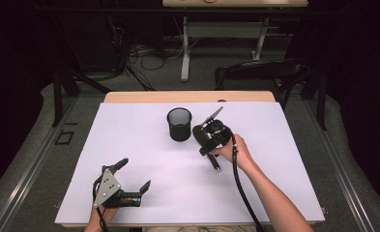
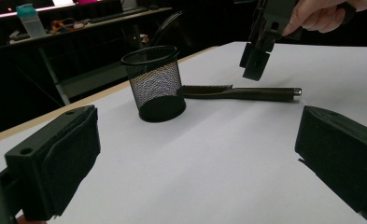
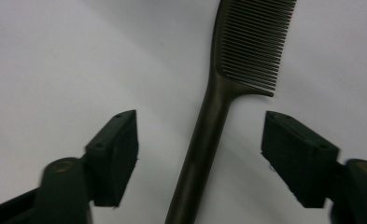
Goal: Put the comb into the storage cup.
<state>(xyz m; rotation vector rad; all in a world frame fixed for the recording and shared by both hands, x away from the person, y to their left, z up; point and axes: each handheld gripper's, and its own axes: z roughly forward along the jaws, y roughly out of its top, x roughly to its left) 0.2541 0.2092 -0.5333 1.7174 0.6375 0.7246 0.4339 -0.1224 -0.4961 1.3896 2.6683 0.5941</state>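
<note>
Though lying flat on white surface (image 1: 139,193), comb (image 3: 218,107) looks light, stiff, thin plastic; smooth round handle likely slippery, teeth fine and bendable. Sits centre-right of high view, just right of mesh cup (image 1: 179,124), toothed end toward cup; touching cup or not, cannot tell. Best hold: mid-handle, below teeth, squeezed across narrow width. Right gripper (image 3: 200,154) hangs over it, jaws half-spread either side of handle, not touching. Left gripper (image 1: 132,174) rests lower left of high view, jaws wide, nothing between.
</note>
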